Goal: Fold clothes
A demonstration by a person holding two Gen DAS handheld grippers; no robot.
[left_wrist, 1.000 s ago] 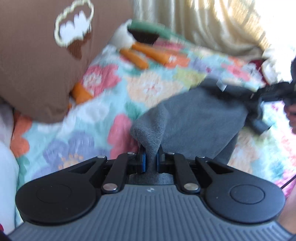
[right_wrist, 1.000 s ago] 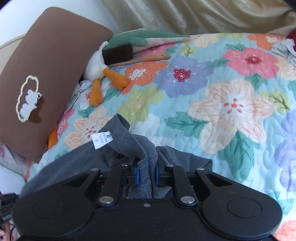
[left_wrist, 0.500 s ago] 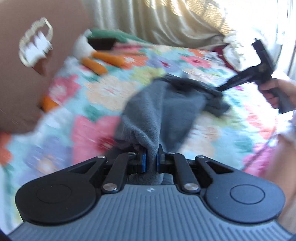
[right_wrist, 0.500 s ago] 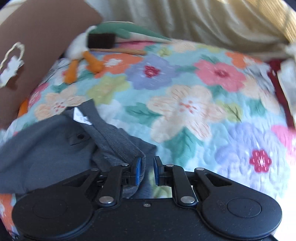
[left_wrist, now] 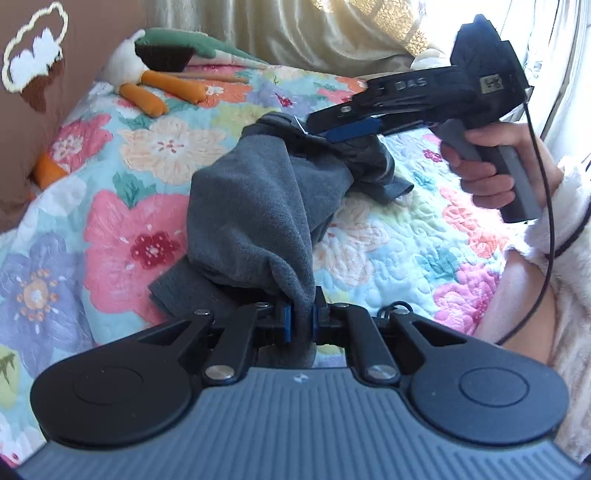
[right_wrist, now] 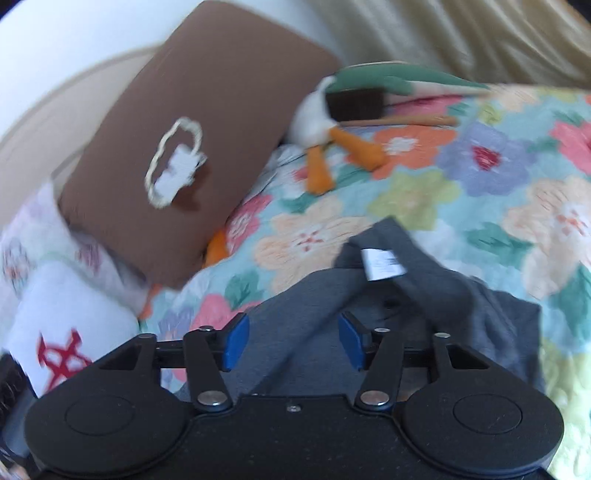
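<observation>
Grey garment bunched mid-quilt between two grippers

The left gripper (left_wrist: 300,325) pinches the grey garment (left_wrist: 255,206) over the floral quilt (left_wrist: 399,251); the right gripper (right_wrist: 292,341) hangs above it, fingers spread.

A bed is covered by a floral quilt (left_wrist: 159,155). Sunlit cream curtains (left_wrist: 332,33) are hung behind its far edge. A brown pillow (right_wrist: 207,122) is propped at the left corner.
</observation>
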